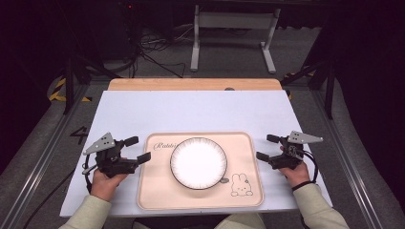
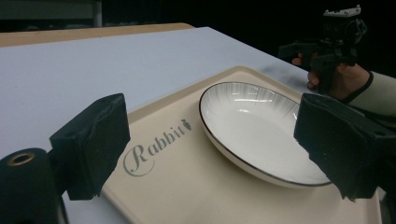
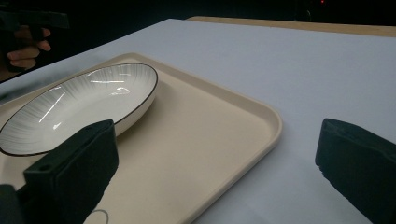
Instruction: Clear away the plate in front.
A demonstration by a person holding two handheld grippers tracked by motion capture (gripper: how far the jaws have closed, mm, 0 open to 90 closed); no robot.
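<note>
The plate (image 1: 198,162) is sitting in the middle of the beige tray (image 1: 155,193), white with a thin dark rim, partly covering the tray's printed lettering and lying just beside the rabbit drawing (image 1: 240,185) near the tray's corner. The tray is lying on the white table (image 1: 191,112). The left gripper (image 1: 137,149) is hovering just off the tray's left edge, its jaws gaping wide with nothing between them. The right gripper (image 1: 268,147) is hanging just off the tray's right edge, jaws likewise spread wide and gripping nothing. Neither gripper is touching the tray or the plate.
</note>
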